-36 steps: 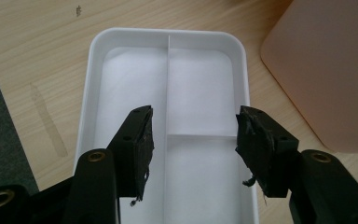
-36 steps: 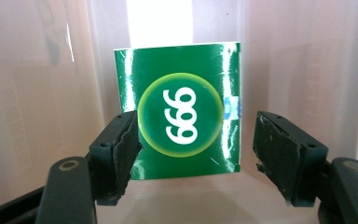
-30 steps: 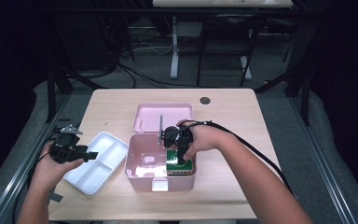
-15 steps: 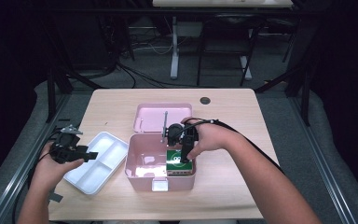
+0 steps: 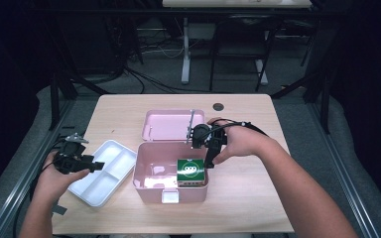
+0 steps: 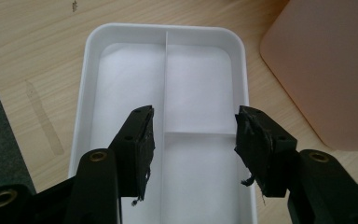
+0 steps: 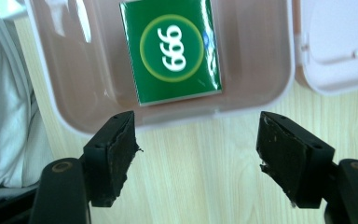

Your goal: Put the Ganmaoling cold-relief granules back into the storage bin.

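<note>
Since the green box (image 7: 171, 50) looks light, stiff and glossy, we'd pinch its long sides; right gripper (image 7: 196, 154) jaws gape empty.

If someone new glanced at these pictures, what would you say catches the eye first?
Probably the green box marked 999, lying inside the open pink case at mid-table. Next, the right gripper just beside it, jaws open and empty, and the white divided tray left of the case, with the left gripper open over it.
</note>
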Motion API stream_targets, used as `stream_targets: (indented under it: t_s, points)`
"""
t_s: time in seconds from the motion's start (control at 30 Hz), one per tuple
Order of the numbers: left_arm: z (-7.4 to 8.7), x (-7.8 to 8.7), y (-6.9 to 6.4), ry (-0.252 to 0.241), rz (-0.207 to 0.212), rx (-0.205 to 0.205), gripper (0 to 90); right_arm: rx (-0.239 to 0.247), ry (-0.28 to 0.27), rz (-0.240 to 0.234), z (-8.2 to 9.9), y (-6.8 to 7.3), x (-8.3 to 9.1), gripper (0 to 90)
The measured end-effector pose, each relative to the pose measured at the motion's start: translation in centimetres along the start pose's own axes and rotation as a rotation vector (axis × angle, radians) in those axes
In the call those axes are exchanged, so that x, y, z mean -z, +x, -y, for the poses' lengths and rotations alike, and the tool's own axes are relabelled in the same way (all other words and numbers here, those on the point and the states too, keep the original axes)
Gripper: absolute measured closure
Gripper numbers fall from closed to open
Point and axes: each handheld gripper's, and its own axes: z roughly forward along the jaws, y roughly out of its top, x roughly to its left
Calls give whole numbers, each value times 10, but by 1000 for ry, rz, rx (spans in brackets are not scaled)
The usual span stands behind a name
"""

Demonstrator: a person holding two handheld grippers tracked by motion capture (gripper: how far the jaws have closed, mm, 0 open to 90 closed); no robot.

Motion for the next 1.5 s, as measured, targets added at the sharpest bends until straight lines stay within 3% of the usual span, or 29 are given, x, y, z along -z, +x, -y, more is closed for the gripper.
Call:
stream_targets:
  t_s: [0.3, 0.67, 0.87, 0.97, 1.03, 1.13, 1.3, 1.43, 1.5]
  points:
    - [0, -1, 0, 4, -1, 3, 474, -40, 1, 8, 21, -5, 4, 288]
    - [1, -1, 0, 6, -1, 2, 477, -98, -43, 35, 41, -6, 3, 292]
    - [1, -2, 0, 10, 0, 5, 480, -155, -74, 65, 53, -4, -6, 292]
    - [0, -3, 0, 12, -3, 7, 480, -217, -130, 97, 59, -4, -8, 292]
    - [0, -3, -1, 12, -5, 7, 481, -226, -134, 104, 60, -4, -8, 292]
    - [0, -3, 0, 14, -4, 9, 484, -282, -188, 129, 62, -3, -9, 292]
    - [1, -4, 0, 23, -7, 10, 504, -336, -243, 156, 66, 0, -12, 293]
    - [-1, -5, 0, 36, -7, 10, 521, -379, -257, 164, 72, 1, -19, 295]
    - [-2, -4, 0, 39, -14, 9, 537, -413, -268, 199, 76, 1, -22, 296]
